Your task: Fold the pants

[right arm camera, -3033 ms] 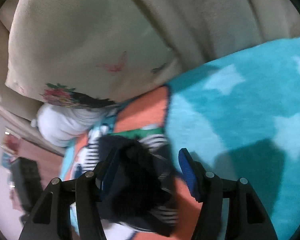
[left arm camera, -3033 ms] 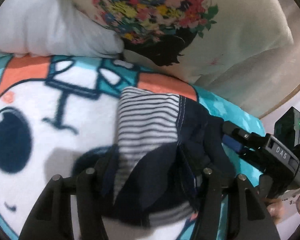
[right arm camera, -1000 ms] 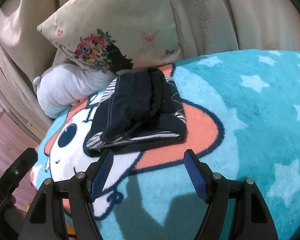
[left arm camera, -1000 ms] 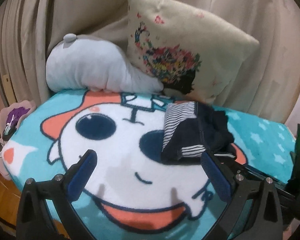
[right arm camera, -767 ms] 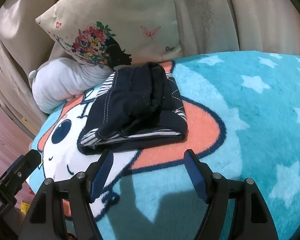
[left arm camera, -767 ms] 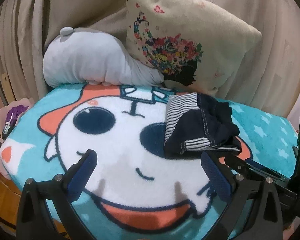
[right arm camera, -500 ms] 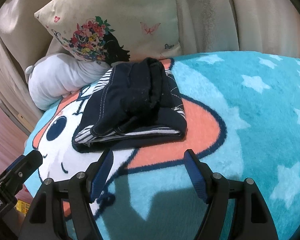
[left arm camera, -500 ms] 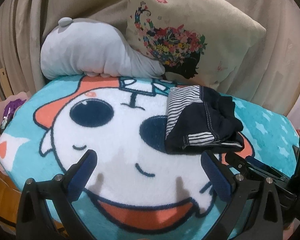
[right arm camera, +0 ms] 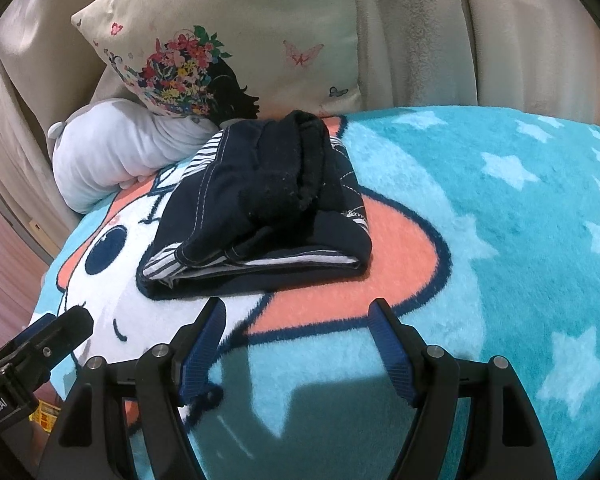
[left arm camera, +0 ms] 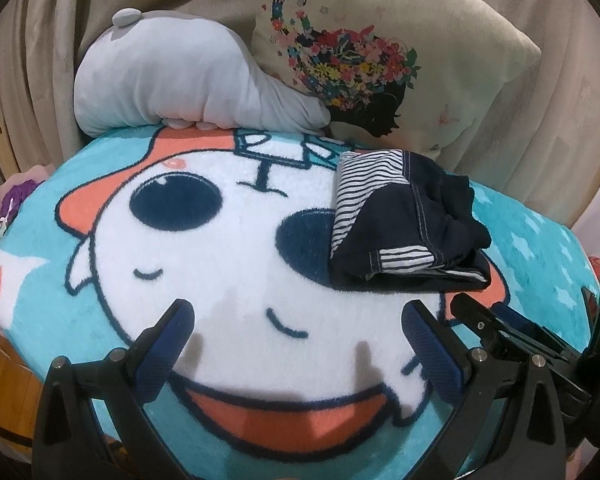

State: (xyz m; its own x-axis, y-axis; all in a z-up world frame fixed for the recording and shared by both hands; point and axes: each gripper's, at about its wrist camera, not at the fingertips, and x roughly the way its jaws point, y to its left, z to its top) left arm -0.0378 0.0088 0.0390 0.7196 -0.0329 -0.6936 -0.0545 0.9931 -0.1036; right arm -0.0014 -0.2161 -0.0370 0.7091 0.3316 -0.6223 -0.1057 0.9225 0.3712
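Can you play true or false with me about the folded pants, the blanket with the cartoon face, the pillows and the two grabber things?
1. The navy pants lie folded in a bundle on the cartoon blanket. True.
2. The left gripper is squeezing the pants. False: it is open and holds nothing, short of the bundle.
3. The right gripper is open too, apart from the pants. True.
4. The pants are plain navy all over. False: striped white and navy fabric shows on them.
5. The flower pillow stands behind the pants, beside a grey plush pillow. True.
6. The blanket is pink with hearts. False: it is teal with pale stars.
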